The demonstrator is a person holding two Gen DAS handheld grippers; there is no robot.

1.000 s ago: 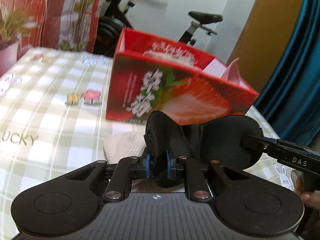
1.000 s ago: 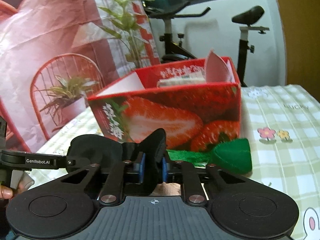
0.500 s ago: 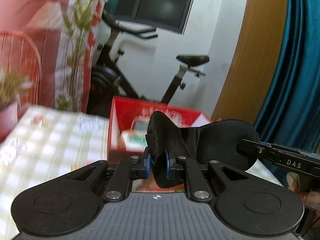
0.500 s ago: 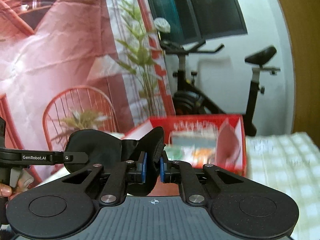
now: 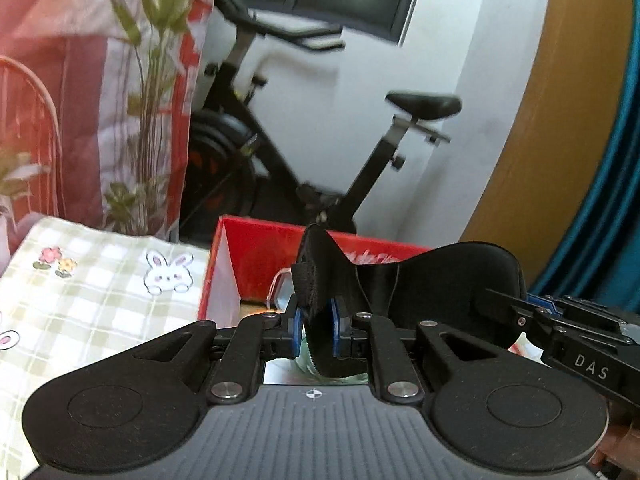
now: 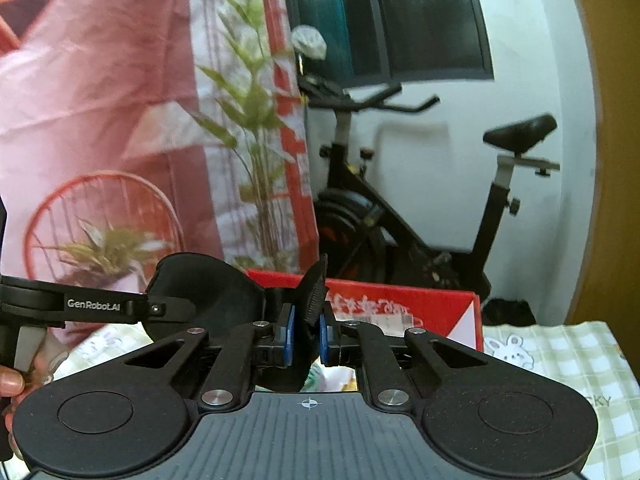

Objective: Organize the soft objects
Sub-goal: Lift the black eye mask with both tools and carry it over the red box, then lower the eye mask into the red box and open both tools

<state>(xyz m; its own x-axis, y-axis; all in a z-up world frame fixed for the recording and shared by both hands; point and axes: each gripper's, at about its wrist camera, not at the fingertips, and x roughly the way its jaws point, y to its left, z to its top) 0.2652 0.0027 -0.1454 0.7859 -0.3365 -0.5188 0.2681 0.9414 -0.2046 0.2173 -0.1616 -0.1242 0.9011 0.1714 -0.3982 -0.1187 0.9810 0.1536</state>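
Observation:
A black padded eye mask (image 5: 448, 292) hangs stretched between both grippers, above the open red strawberry box (image 5: 256, 256). My left gripper (image 5: 314, 326) is shut on the mask's left strap end. In the right wrist view my right gripper (image 6: 306, 334) is shut on the other end, and the mask's cup (image 6: 208, 288) bulges to the left. The right gripper's fingers (image 5: 552, 320) reach in from the right edge of the left wrist view; the left gripper's fingers (image 6: 104, 305) show at the left of the right wrist view. The box (image 6: 400, 300) holds packets, mostly hidden.
The box stands on a checked tablecloth with bunny prints (image 5: 100, 288), also at the lower right (image 6: 560, 356). Behind are an exercise bike (image 5: 312, 160), a plant (image 6: 256, 152), a red wire chair (image 6: 100, 220) and a teal curtain (image 5: 608, 200). A hand (image 6: 12, 380) holds the left gripper's handle.
Both grippers rose with the mask and came over the box; the box front and the green cloth dropped out of view, and the box's open top now lies just below the mask.

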